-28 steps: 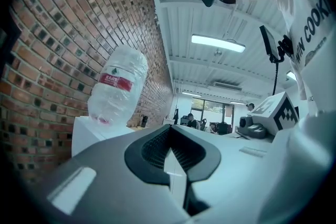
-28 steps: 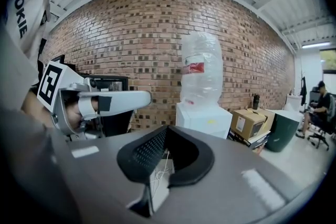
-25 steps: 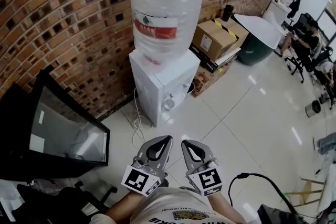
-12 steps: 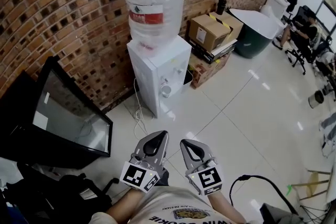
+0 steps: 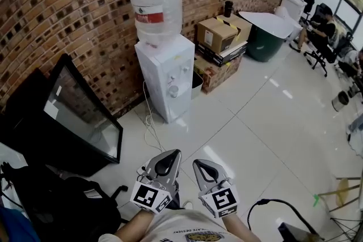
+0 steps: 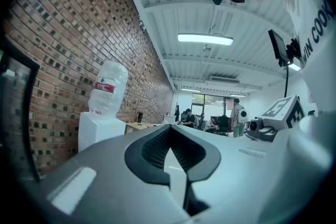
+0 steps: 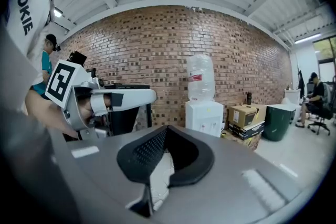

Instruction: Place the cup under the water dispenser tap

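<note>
The left gripper (image 5: 172, 154) and the right gripper (image 5: 198, 165), at the bottom centre, both have their jaws pressed together on nothing. What seems to be the cup (image 5: 173, 90) sits at the front of the water dispenser (image 5: 161, 65), straight above them in the frame and well apart, with the left gripper slightly nearer.

The water dispenser (image 5: 170, 77) now sits farther off and smaller, with more floor (image 5: 249, 133) showing before it.
</note>
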